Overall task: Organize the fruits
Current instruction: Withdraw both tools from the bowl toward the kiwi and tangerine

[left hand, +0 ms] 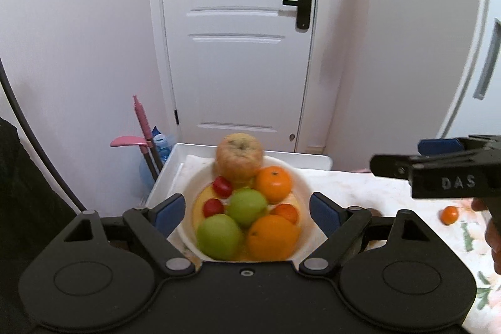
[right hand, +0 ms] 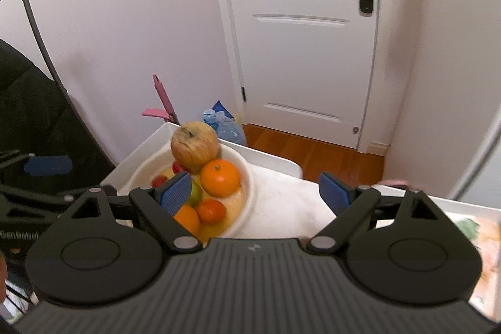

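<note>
A white bowl [left hand: 303, 187] holds piled fruit: a brownish apple [left hand: 239, 157] on top, an orange [left hand: 274, 183] beside it, two green apples [left hand: 247, 207], a large orange [left hand: 272, 237], a small tangerine [left hand: 286, 213] and two small red fruits [left hand: 223, 187]. My left gripper [left hand: 247, 210] hangs open above and in front of the bowl, touching nothing. In the right wrist view the bowl [right hand: 247, 193] lies to the left, and my right gripper [right hand: 255, 193] is open over white cloth with nothing between its fingers. A loose tangerine [left hand: 449, 214] lies on the table.
The bowl rests on a white cloth in a white tray [left hand: 188, 152] at the table's far edge. Beyond are a white door [left hand: 238, 52], a pink-handled tool [left hand: 141, 121] and a water jug [right hand: 228, 127]. A floral tablecloth [left hand: 469, 240] covers the right; something dark [right hand: 31, 115] stands left.
</note>
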A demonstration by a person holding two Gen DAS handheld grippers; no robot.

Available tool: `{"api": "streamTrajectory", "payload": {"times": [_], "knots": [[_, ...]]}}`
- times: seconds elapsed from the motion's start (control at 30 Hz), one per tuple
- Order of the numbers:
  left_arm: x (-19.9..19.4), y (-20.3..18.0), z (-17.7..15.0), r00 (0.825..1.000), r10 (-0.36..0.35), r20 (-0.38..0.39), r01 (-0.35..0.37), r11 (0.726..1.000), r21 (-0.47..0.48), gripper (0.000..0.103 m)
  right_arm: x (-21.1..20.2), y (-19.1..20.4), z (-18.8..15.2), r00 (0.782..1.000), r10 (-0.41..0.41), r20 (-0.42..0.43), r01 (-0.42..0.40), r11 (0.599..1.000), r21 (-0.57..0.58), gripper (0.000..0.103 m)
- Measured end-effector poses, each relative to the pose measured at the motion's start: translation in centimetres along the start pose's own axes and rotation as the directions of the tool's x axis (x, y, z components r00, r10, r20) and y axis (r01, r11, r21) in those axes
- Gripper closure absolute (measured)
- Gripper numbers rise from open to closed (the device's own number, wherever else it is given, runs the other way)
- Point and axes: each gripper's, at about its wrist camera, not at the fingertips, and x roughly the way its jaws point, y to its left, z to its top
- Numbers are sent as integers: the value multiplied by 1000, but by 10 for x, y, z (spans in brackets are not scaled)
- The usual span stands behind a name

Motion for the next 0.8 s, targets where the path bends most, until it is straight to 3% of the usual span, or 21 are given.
{"api": "streamTrajectory", "payload": {"times": [0.13, 0.37, 0.8], "knots": [[-11, -28, -4, 1000, -21, 5, 21, 1000, 15, 7, -30, -21, -13, 1000, -21, -6, 21, 1000, -1, 0], [-20, -75, -14, 999, -39, 4, 39, 999, 31, 6, -79, -71, -45, 998, -57, -34, 58, 998, 20, 0], [6, -149, -30, 995, -96, -15, 97, 991, 92, 6, -90, -142, -88, 988, -121, -91, 126, 990, 58, 0]]}}
